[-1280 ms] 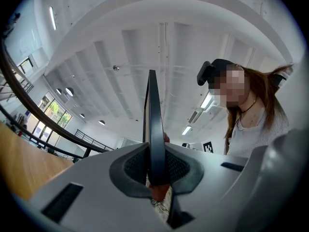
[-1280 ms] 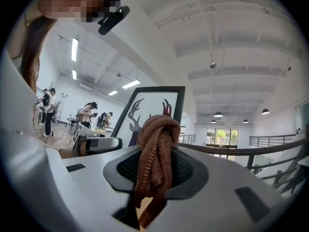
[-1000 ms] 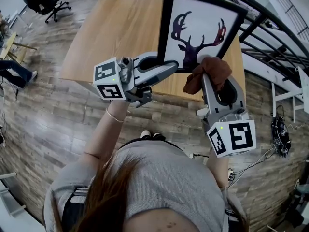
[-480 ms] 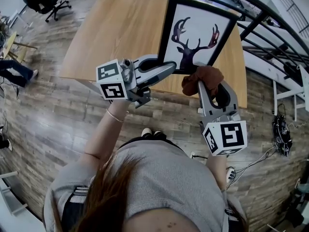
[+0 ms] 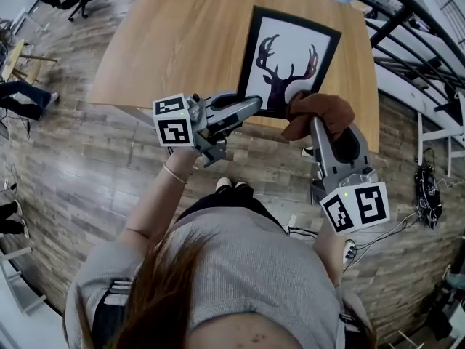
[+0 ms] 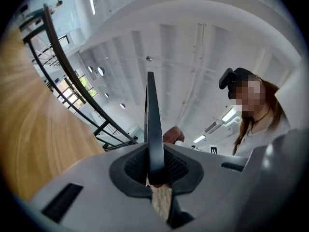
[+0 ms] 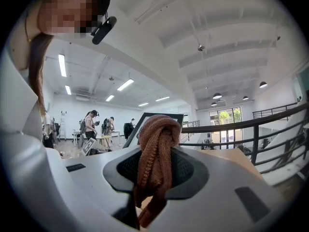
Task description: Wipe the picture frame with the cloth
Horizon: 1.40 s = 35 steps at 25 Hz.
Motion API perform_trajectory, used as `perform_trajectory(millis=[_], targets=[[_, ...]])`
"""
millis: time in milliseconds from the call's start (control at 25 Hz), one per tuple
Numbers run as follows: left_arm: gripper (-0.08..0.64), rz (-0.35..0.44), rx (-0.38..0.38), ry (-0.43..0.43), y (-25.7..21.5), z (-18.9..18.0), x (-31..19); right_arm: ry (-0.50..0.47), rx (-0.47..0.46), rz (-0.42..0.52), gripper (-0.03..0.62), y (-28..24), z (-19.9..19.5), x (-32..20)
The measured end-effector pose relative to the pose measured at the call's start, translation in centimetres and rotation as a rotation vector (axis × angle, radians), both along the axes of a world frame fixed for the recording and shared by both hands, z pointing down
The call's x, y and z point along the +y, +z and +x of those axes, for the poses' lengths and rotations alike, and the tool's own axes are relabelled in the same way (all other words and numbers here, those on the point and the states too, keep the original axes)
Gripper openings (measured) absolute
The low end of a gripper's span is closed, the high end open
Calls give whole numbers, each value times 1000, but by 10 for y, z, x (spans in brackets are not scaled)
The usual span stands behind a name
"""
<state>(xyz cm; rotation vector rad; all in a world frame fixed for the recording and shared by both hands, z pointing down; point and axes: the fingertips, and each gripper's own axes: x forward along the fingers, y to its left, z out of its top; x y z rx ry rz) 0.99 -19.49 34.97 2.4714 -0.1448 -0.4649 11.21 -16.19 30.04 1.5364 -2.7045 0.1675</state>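
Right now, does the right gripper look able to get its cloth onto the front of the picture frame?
Probably yes. The cloth, clamped in the right gripper, sits at the lower right corner of the picture frame with nothing between, and the left gripper clamps the bottom edge further left.

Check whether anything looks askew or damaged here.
Only the frame: clamped by its near edge in the left gripper, it is skewed to the table's edges. No damage shows.

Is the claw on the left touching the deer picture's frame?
Touching. In the left gripper view, the left gripper pinches the picture frame by its black edge, with a pad pressed on each side.
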Motion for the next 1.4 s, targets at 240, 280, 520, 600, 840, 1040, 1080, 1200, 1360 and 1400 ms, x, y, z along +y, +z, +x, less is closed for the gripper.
perform_trajectory(millis=[240,280,520,600,840,1040,1080,1200,1360,1400], targets=[[38,-150,40,11,44,2,9,-28,-65,-5,133,10,4,2],[38,-172,35,10,55,1,10,-30,-78,-8,133,14,4,2],[38,-335,38,6,120,1,8,-17,-110,-29,133,38,10,-8],[38,-384,46,0,140,3,7,-10,-103,-46,133,50,13,-12],[38,-485,16,22,203,0,12,14,-121,-85,133,80,12,-24],[38,-614,39,9,245,-2,12,30,-131,-117,133,102,16,-25],[38,-648,55,11,249,-2,10,31,-133,-122,133,105,16,-25],[38,-736,90,7,261,-2,4,27,-131,-139,133,113,17,-29],[38,-801,93,0,273,-1,-7,32,-142,-151,133,119,19,-39],[38,-807,89,7,274,0,-9,34,-144,-152,133,119,19,-42]])
